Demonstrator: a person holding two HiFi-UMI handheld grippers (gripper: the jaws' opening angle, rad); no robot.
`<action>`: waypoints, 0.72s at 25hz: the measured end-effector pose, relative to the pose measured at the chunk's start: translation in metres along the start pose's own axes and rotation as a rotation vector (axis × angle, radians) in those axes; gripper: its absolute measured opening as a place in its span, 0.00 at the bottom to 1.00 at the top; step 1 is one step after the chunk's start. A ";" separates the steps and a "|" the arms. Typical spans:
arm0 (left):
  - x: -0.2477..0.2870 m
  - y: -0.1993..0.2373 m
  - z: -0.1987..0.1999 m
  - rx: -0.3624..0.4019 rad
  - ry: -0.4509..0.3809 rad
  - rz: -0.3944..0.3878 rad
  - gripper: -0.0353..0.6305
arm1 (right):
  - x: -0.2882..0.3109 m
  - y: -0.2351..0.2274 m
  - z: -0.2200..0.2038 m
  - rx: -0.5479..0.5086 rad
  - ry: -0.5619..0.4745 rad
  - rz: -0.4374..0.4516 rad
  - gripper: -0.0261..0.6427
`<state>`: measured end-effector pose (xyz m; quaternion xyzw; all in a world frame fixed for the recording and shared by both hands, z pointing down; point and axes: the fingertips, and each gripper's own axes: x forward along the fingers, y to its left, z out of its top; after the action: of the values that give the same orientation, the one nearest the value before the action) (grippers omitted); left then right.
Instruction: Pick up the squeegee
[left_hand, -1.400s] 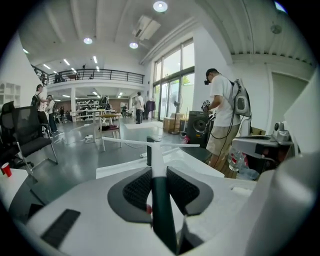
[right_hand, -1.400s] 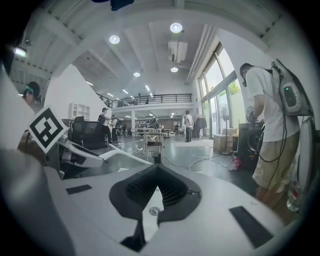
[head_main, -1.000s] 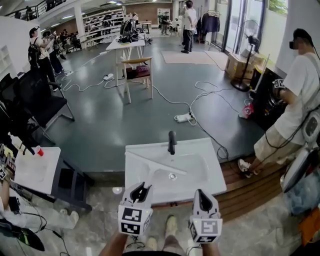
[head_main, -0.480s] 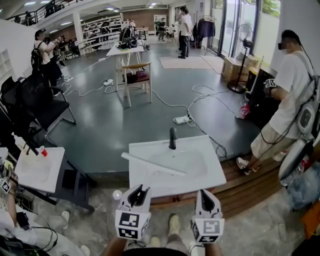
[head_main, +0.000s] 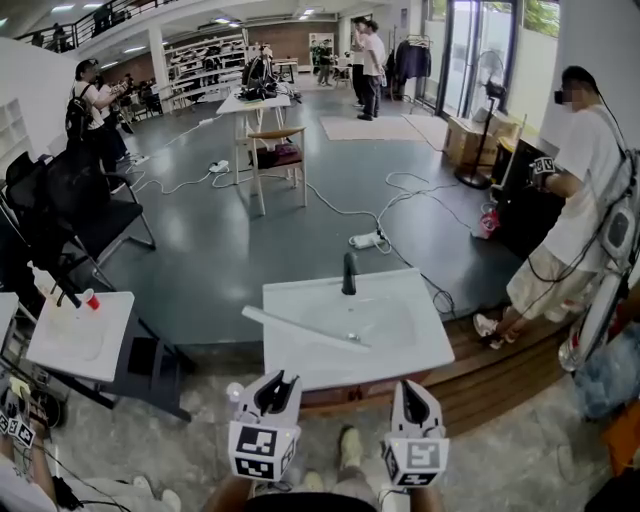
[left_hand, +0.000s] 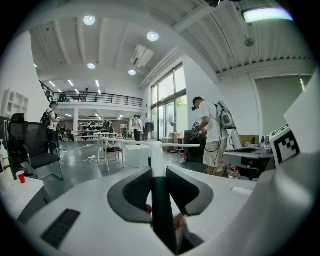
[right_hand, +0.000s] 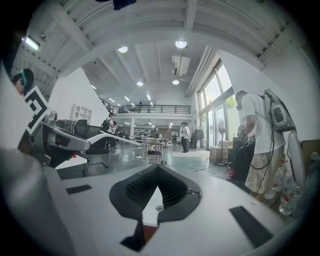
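Squeegee: white, held over the sink, handle clamped in left tool. Right tool: jaws together, empty, before the sink's front edge. Step: pickup seemingly done; next, hold steady.

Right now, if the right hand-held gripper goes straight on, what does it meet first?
Probably the white sink, at the right part of its front rim; the right hand-held gripper sits just short of it, depth unclear.

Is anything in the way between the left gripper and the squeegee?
No. The left gripper is shut on the handle of the squeegee, with nothing between them. The blade is over the sink, in front of the faucet.
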<state>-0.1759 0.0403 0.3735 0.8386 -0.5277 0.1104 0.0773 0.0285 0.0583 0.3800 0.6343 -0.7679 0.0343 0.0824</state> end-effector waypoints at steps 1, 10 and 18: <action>0.000 0.000 0.000 0.000 -0.001 -0.002 0.20 | 0.000 0.000 -0.001 0.001 -0.001 -0.001 0.03; 0.006 0.004 -0.001 0.000 -0.004 -0.007 0.20 | 0.007 0.004 -0.005 0.003 0.008 0.009 0.03; 0.012 0.005 0.001 0.005 -0.003 -0.008 0.20 | 0.013 0.003 -0.006 0.003 0.003 0.008 0.03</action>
<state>-0.1759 0.0275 0.3754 0.8410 -0.5244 0.1102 0.0750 0.0242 0.0470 0.3880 0.6314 -0.7702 0.0368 0.0825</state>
